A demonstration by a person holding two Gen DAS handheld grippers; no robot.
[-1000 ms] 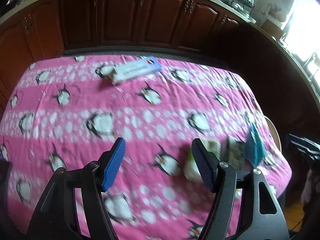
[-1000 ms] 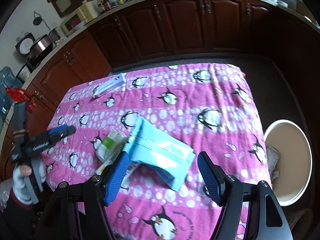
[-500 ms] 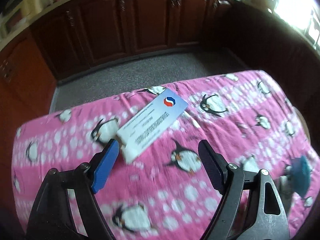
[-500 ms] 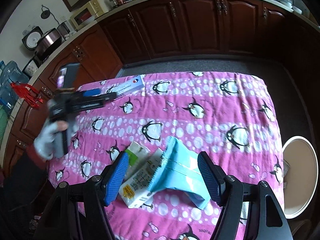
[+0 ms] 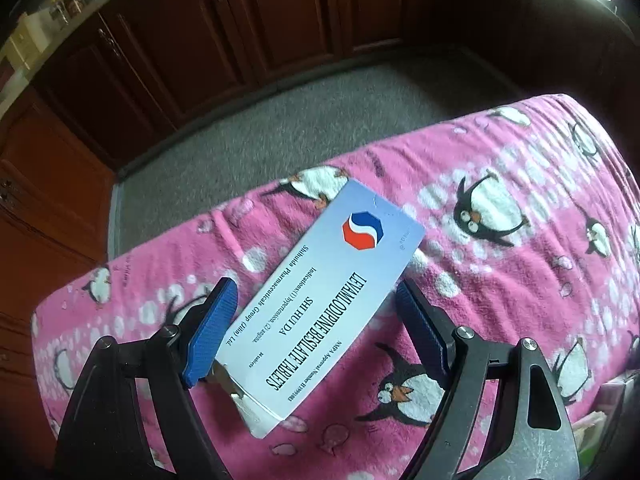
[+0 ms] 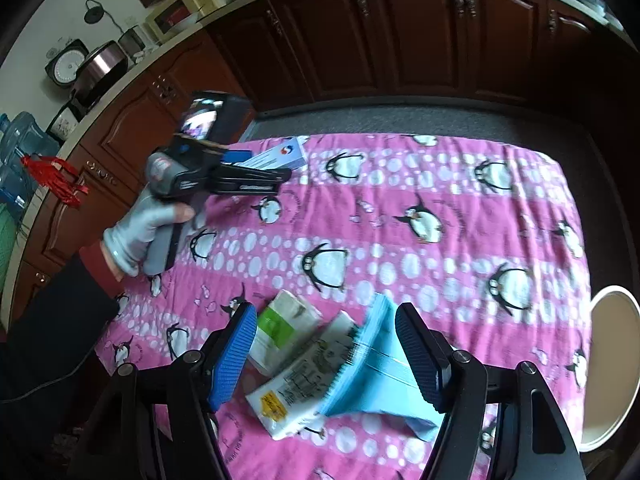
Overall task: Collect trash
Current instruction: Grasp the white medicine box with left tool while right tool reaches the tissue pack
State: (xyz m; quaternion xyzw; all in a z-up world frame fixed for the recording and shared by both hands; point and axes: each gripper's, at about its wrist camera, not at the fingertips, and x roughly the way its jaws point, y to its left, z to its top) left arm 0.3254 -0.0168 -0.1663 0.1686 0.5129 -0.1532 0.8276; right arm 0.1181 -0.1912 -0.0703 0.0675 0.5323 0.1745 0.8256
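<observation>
Left claw [image 5: 312,328] has swung across the pink penguin cloth [image 5: 500,280] to the far corner and now straddles the tablet box [image 5: 332,292]; a second ago that box sat well ahead of it. Its jaws have just been opening. They are spread, the box lies between the blue pads [image 5: 212,332], and the left pad sits just beside the box's edge with no squeeze visible, so not yet gripped.

Right claw [image 6: 326,354] has crept in over the near pile: green-white packet [image 6: 280,328], printed sachet [image 6: 296,392], light blue pouch [image 6: 376,364]. Jaws spread around the pile, nothing pinched.

White bin [image 6: 612,364] sits off the tabletop's right edge. Judgement: both claws are lined up to grab; all trash is still on the tabletop.
</observation>
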